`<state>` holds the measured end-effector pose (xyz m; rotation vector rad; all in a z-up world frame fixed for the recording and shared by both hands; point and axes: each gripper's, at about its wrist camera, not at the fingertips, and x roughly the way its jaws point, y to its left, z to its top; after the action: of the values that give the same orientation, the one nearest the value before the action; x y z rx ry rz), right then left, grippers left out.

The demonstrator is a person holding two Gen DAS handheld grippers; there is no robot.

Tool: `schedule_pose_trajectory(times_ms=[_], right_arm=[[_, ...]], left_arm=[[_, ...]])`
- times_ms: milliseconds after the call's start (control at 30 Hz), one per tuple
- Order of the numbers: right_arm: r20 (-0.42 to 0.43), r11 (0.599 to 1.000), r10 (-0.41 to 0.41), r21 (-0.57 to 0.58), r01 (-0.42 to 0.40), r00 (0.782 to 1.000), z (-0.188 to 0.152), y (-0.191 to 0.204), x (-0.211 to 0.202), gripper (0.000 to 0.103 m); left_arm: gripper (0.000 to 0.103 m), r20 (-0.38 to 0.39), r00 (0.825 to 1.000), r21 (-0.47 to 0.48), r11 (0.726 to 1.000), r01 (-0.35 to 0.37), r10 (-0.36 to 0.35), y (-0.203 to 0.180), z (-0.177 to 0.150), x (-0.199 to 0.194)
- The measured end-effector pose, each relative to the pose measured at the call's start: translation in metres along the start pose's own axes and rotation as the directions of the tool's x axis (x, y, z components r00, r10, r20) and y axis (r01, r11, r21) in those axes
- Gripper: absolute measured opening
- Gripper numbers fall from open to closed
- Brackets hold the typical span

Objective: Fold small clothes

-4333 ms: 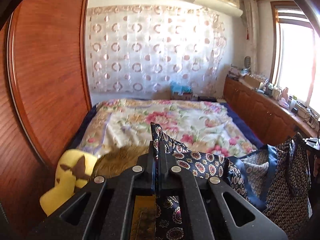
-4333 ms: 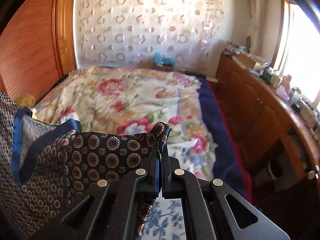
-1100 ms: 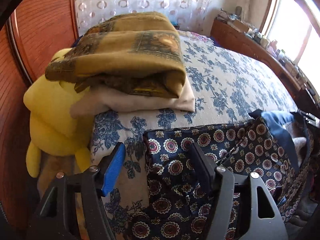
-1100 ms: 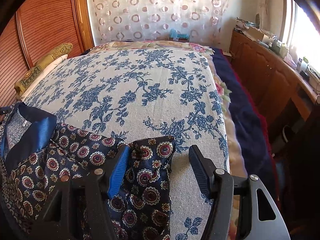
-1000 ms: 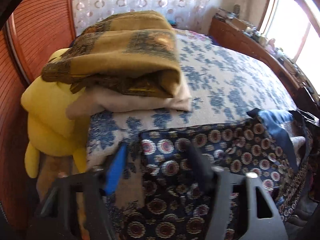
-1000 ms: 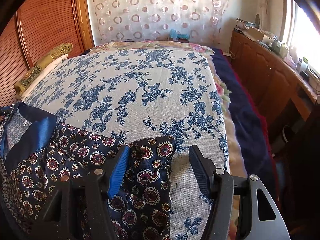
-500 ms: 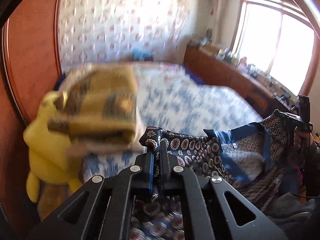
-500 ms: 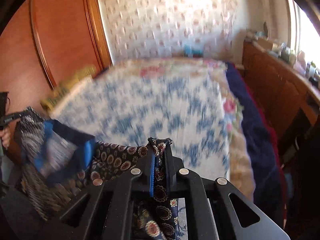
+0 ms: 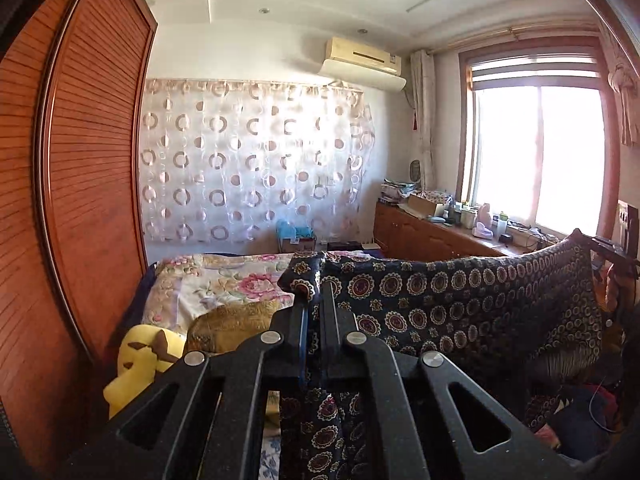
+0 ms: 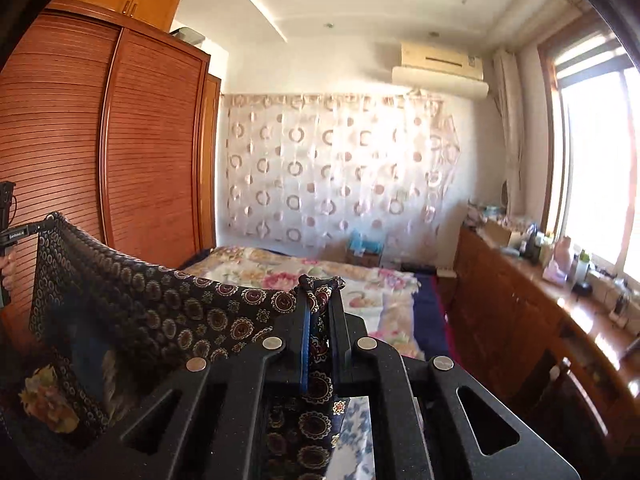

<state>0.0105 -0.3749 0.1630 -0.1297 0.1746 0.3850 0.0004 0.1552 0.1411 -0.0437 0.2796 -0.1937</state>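
Observation:
A dark navy garment (image 9: 460, 308) with round medallion print hangs stretched in the air between both grippers, above the bed. My left gripper (image 9: 314, 292) is shut on one top corner of it. My right gripper (image 10: 320, 300) is shut on the other top corner, and the cloth (image 10: 160, 308) sags away to the left. In the left wrist view the right gripper (image 9: 612, 254) shows at the far right, holding the other end. In the right wrist view the left gripper (image 10: 20, 234) and a hand show at the far left edge. The garment's lower part hangs out of sight.
Below lies the bed with a floral quilt (image 9: 224, 280) (image 10: 360, 280). A folded olive cloth (image 9: 236, 320) and a yellow plush toy (image 9: 140, 364) sit at the bed's left. A wooden wardrobe (image 10: 100, 152) stands left, a cluttered wooden sideboard (image 10: 540, 292) under the window right.
Both grippers closed on the garment's corners where it lay on the bed and then rose, lifting it clear and tilting up toward the room.

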Motion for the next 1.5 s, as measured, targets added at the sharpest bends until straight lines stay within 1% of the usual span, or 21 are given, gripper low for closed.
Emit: schedule_pose_trajectory(times_ms=[100, 233, 300, 367, 467, 533, 567, 600, 633, 667, 733, 800, 867, 933, 1033, 1100, 1167, 1200, 1300, 1400, 1500], right_arm=[[-0.018, 1.0, -0.017, -0.02, 0.017, 1.0, 0.005, -0.002, 0.018, 0.007], [-0.082, 0.998, -0.044, -0.037, 0.041, 0.996, 0.0, -0.004, 0.062, 0.007], [-0.132, 0.996, -0.065, -0.064, 0.057, 0.989, 0.002, -0.004, 0.098, 0.007], [-0.179, 0.993, -0.094, -0.085, 0.08, 0.979, 0.004, -0.003, 0.132, 0.007], [-0.247, 0.986, -0.156, -0.097, 0.135, 0.956, -0.006, -0.006, 0.197, 0.01], [-0.322, 0.987, -0.158, -0.068, 0.144, 0.933, -0.017, -0.009, 0.239, 0.024], [-0.357, 0.983, -0.182, -0.064, 0.17, 0.916, -0.021, -0.007, 0.254, 0.037], [-0.378, 0.977, -0.21, -0.063, 0.202, 0.902, -0.024, -0.006, 0.265, 0.043], [-0.39, 0.977, -0.212, -0.054, 0.208, 0.896, -0.025, -0.006, 0.271, 0.045], [-0.398, 0.98, -0.196, -0.036, 0.198, 0.896, -0.027, -0.006, 0.274, 0.045], [-0.397, 0.984, -0.165, 0.0, 0.18, 0.903, -0.031, -0.003, 0.271, 0.046], [-0.394, 0.986, -0.145, 0.017, 0.164, 0.908, -0.035, -0.011, 0.264, 0.055], [-0.398, 0.989, -0.121, 0.026, 0.143, 0.909, -0.041, -0.023, 0.253, 0.06], [-0.402, 0.991, -0.1, 0.037, 0.125, 0.91, -0.048, -0.022, 0.237, 0.062], [-0.43, 0.992, -0.06, 0.074, 0.102, 0.901, -0.062, -0.047, 0.211, 0.062], [-0.445, 0.99, -0.052, 0.091, 0.103, 0.894, -0.069, -0.057, 0.194, 0.062], [-0.46, 0.987, -0.053, 0.112, 0.117, 0.886, -0.078, -0.065, 0.182, 0.062], [-0.469, 0.985, -0.056, 0.12, 0.127, 0.881, -0.082, -0.07, 0.183, 0.062], [-0.5, 0.98, -0.07, 0.129, 0.154, 0.863, -0.094, -0.078, 0.175, 0.062], [-0.527, 0.972, -0.061, 0.162, 0.171, 0.848, -0.099, -0.087, 0.179, 0.062], [-0.556, 0.972, -0.057, 0.158, 0.172, 0.83, -0.1, -0.09, 0.186, 0.062]], left_arm=[[0.005, -0.03, 0.999, 0.016, 0.999, -0.03, 0.03, 0.0, -0.001, 0.025], [0.005, -0.089, 0.993, 0.025, 0.997, -0.079, 0.081, 0.005, -0.013, 0.075], [0.005, -0.124, 0.986, 0.031, 0.994, -0.104, 0.107, 0.009, -0.021, 0.105], [0.006, -0.138, 0.983, 0.045, 0.992, -0.119, 0.124, 0.013, -0.027, 0.131], [0.008, -0.167, 0.972, 0.055, 0.986, -0.157, 0.165, 0.022, -0.041, 0.178], [0.021, -0.217, 0.966, 0.035, 0.99, -0.134, 0.139, 0.028, -0.052, 0.198], [0.036, -0.23, 0.962, 0.018, 0.989, -0.147, 0.147, 0.031, -0.058, 0.201], [0.044, -0.24, 0.959, 0.008, 0.988, -0.151, 0.149, 0.031, -0.062, 0.201], [0.044, -0.248, 0.959, 0.002, 0.99, -0.141, 0.137, 0.031, -0.066, 0.2], [0.046, -0.26, 0.957, 0.001, 0.991, -0.135, 0.13, 0.028, -0.07, 0.198], [0.052, -0.293, 0.946, 0.012, 0.99, -0.139, 0.137, 0.023, -0.081, 0.194], [0.067, -0.323, 0.939, 0.022, 0.993, -0.12, 0.12, 0.016, -0.091, 0.188], [0.072, -0.334, 0.937, 0.029, 0.995, -0.099, 0.103, 0.007, -0.098, 0.177], [0.072, -0.337, 0.938, 0.023, 0.997, -0.071, 0.074, -0.001, -0.104, 0.167], [0.072, -0.342, 0.939, -0.004, 1.0, -0.031, 0.028, -0.014, -0.116, 0.151], [0.072, -0.357, 0.934, -0.004, 1.0, -0.005, 0.003, -0.026, -0.126, 0.146], [0.072, -0.385, 0.922, -0.003, 1.0, 0.026, -0.025, -0.038, -0.139, 0.146], [0.072, -0.408, 0.912, 0.003, 0.999, 0.038, -0.034, -0.045, -0.147, 0.145], [0.072, -0.444, 0.896, 0.04, 0.998, 0.044, -0.022, -0.061, -0.166, 0.144], [0.072, -0.471, 0.882, 0.057, 0.997, 0.051, -0.019, -0.072, -0.182, 0.146], [0.072, -0.508, 0.861, 0.073, 0.995, 0.061, -0.015, -0.075, -0.197, 0.151]])
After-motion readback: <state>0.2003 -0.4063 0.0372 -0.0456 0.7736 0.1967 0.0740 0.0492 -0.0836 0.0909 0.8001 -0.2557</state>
